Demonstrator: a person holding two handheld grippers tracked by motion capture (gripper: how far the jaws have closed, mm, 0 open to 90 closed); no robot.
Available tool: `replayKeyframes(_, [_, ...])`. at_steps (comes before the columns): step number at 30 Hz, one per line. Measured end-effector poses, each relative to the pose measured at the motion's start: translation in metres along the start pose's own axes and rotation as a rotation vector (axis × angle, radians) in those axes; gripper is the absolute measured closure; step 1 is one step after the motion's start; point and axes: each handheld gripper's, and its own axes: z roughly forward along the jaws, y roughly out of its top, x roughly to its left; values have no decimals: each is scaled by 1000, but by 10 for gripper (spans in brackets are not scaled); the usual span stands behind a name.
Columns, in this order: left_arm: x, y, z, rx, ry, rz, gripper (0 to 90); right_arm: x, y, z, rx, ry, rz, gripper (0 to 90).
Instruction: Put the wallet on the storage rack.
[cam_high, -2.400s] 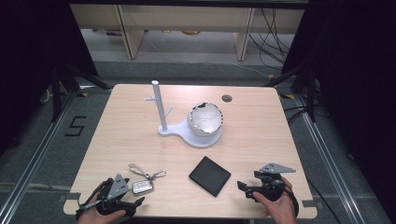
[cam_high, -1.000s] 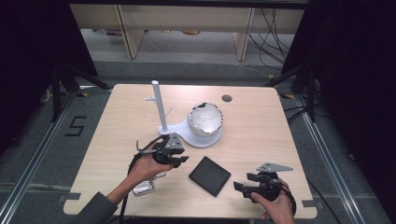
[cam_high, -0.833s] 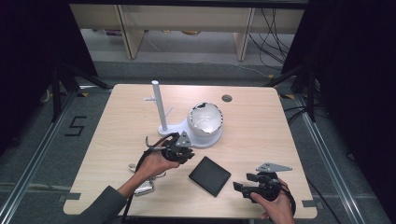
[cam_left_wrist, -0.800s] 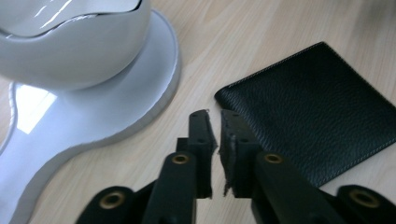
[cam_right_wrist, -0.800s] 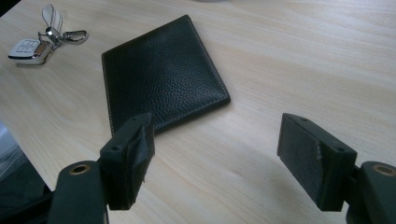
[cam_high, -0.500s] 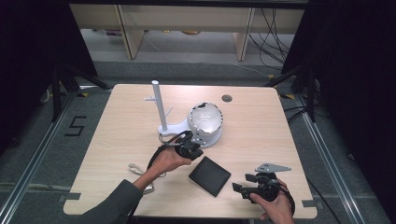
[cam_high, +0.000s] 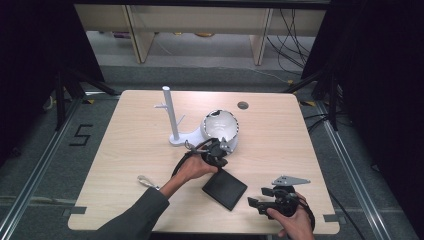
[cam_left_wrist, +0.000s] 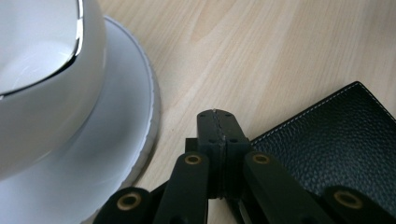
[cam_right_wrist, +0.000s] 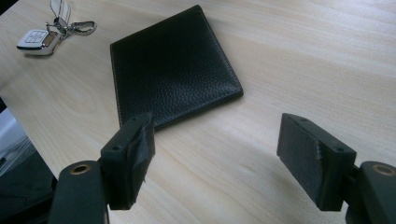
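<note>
On the table (cam_high: 130, 135) nothing is lifted yet. The white stand (cam_high: 220, 125) sits mid-table, with the wallet (cam_high: 225, 190) lying flat in front of it and the keys (cam_right_wrist: 39, 39) to the wallet's left.

The left gripper (cam_high: 220, 150), its jaws pressed together on nothing, sits between the stand and the wallet. The right gripper (cam_high: 260, 204) rests with its jaws wide, empty, near the wallet.

The left gripper view shows its tip just beside the wallet's edge. The right gripper view shows the keys whole, while in the high view the sleeve half hides them.

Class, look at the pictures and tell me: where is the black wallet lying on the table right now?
In the high view the black wallet lies flat near the table's front edge, between the two grippers, just in front of the white bowl.
</note>
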Motion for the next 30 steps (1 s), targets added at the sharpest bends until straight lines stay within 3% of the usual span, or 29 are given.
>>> replayKeyframes(6, [3, -1, 7, 66, -7, 35, 894, 1, 0, 0, 1, -1, -7, 285])
replayKeyframes(8, [4, -2, 8, 71, -13, 22, 894, 1, 0, 2, -2, 13, -7, 286])
replayKeyframes(13, [5, -4, 6, 83, -20, 32, 894, 1, 0, 1, 5, 4, -9, 286])
replayKeyframes(17, [4, -12, -1, 100, -21, 27, 894, 2, -1, 2, 7, 16, 17, 286])
replayKeyframes(18, [2, -16, -3, 104, -20, 31, 894, 0, 0, 2, 3, 11, -1, 285])
replayKeyframes(19, [1, -17, -5, 110, -20, 37, 894, 2, -1, 3, 10, 26, 31, 285])
replayKeyframes(23, [-2, -30, -12, 104, -35, 2, 892, -1, -1, 5, 8, 30, 30, 285])
replayKeyframes(28, [-4, -37, -20, 119, -38, 4, 892, -1, 0, 10, 19, 42, 50, 285])
replayKeyframes(29, [-5, -39, -21, 121, -42, -7, 891, 2, 0, 12, 19, 60, 95, 285])
replayKeyframes(30, [-5, -40, -21, 118, -40, 3, 891, 2, 2, 13, 24, 64, 91, 285])
